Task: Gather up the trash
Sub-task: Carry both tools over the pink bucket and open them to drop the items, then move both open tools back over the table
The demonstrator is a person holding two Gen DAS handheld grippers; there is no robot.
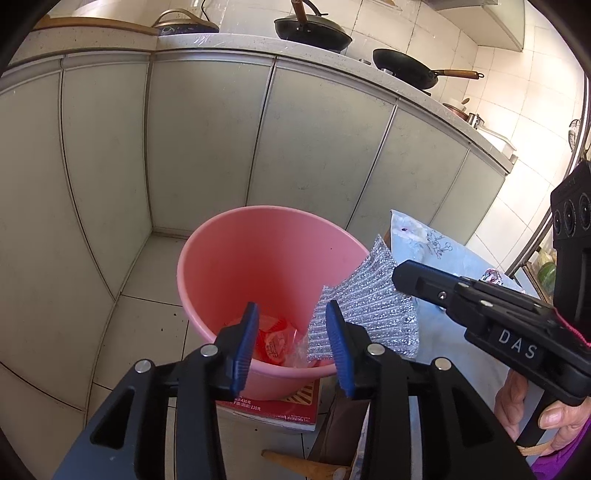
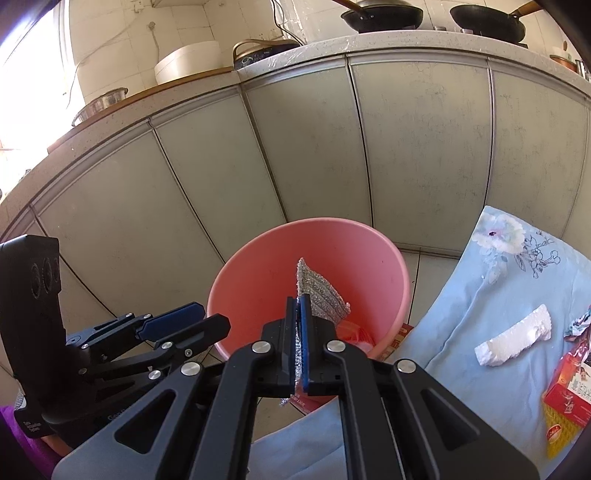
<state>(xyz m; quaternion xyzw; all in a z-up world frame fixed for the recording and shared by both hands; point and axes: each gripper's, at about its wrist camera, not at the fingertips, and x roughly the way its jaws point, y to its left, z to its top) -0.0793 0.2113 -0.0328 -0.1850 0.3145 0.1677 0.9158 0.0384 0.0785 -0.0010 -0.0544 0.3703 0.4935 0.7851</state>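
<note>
A pink bucket point(image 1: 266, 258) stands on the floor by the cabinets; it also shows in the right wrist view point(image 2: 332, 251). Red wrappers point(image 1: 273, 341) lie at its bottom. My right gripper point(image 2: 300, 306) is shut on a silver glittery scouring cloth point(image 2: 321, 291) and holds it over the bucket's rim; the cloth point(image 1: 365, 306) hangs at the bucket's right edge in the left wrist view. My left gripper point(image 1: 291, 317) is open and empty above the bucket's near side. In the right wrist view it point(image 2: 184, 321) sits left of the bucket.
A table with a blue floral cloth point(image 2: 491, 295) stands right of the bucket, holding a white foam piece point(image 2: 517, 336), a crumpled wrapper point(image 2: 580, 325) and a red packet point(image 2: 565, 398). Grey cabinet doors point(image 1: 207, 129) stand behind. Pans point(image 1: 314, 29) sit on the counter. A red box point(image 1: 291, 406) lies under the bucket.
</note>
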